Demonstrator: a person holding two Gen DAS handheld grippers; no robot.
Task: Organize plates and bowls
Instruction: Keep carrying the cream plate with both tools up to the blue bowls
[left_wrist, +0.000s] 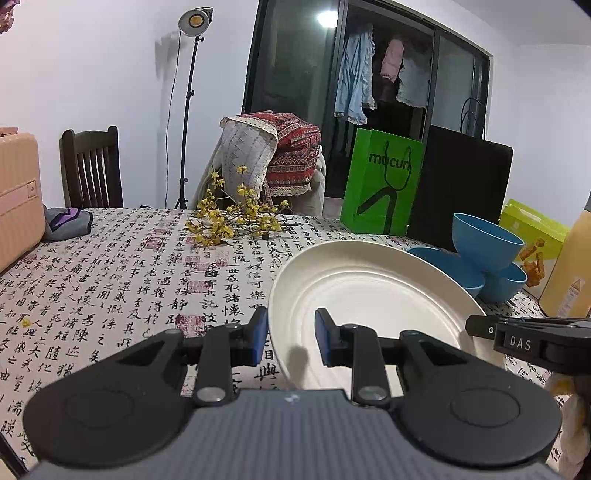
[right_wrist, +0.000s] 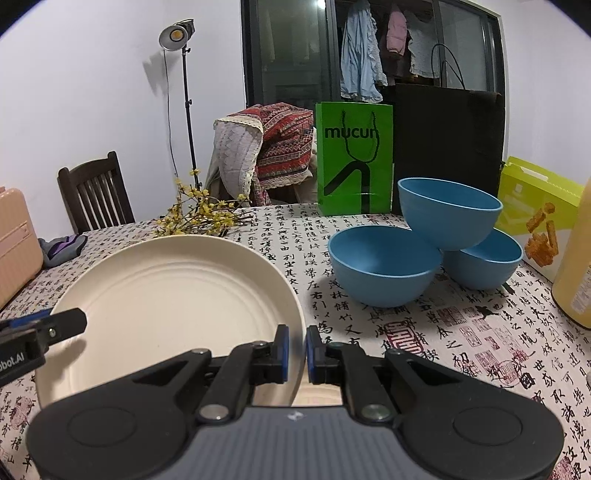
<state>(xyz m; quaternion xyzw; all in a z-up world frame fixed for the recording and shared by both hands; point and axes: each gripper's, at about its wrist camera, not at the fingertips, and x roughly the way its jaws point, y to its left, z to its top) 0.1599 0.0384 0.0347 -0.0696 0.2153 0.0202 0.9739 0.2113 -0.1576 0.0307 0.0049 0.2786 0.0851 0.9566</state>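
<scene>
Both grippers pointed forward and somewhat downward over the table (right_wrist: 461, 332), each clamped on an opposite side of one cream plate (right_wrist: 166, 295).

Left gripper (left_wrist: 291, 338): jaws stood at a narrow gap, the plate's left rim running between the blue pads (left_wrist: 260, 332), one pad outside the rim and one over the plate's inner face. In the left view the plate appeared tilted, its far edge raised toward the bowls.

Right gripper (right_wrist: 297, 354): jaws drawn nearly together, pinching the plate's right rim between them. The right gripper's body showed at the right margin of the left view, and the left gripper's finger at the left margin of the right view, lying over the plate's left side.

Three blue bowls (right_wrist: 384, 266) sat to the right of the plate, near it but apart: two on the cloth side by side, the third tilted and propped on the rims of both.

Edges and room: a green paper bag (right_wrist: 352, 158) and a black bag (right_wrist: 447, 147) stood at the far table edge behind the bowls. A yellow bottle (right_wrist: 576, 258) and a lime box (right_wrist: 535, 214) closed off the right side. Yellow flowering twigs (right_wrist: 199, 214) lay beyond the plate. A pink case (left_wrist: 16, 195) occupied the far left. Open patterned cloth remained left of the plate and in front of the bowls.
</scene>
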